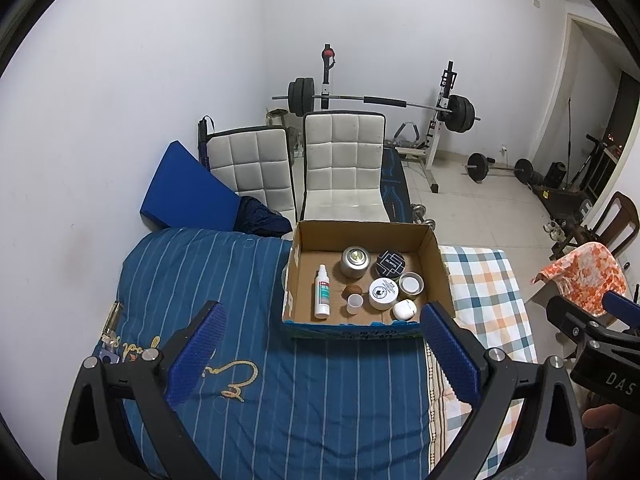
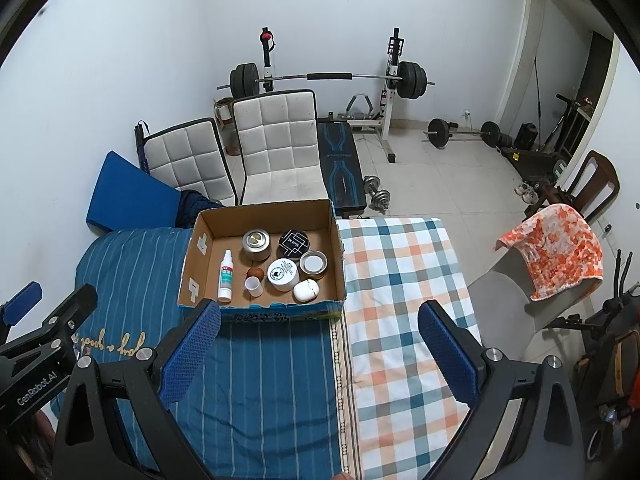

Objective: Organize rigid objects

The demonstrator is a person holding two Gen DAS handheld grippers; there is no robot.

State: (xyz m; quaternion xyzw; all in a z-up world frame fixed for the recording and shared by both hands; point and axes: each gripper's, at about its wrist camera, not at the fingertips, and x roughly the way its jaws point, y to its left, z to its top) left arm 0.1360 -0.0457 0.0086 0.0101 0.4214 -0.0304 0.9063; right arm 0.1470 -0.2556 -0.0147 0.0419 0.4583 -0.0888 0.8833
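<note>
Both tongs spread wide, grasping nothing.
We see left tongs (image 1: 320, 344) and right tongs (image 2: 320, 340) above the bed (image 1: 312, 400); cardboard box (image 1: 436, 256) at its far edge.

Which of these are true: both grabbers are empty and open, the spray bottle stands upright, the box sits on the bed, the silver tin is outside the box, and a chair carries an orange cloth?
1. The left gripper and right gripper are open and hold nothing. True.
2. The white spray bottle stands upright. False: it lies flat on the box floor.
3. The cardboard box sits on the bed. True.
4. The silver tin is outside the box. False: it is inside, near the back wall.
5. An orange patterned cloth hangs over a chair. True.
</note>
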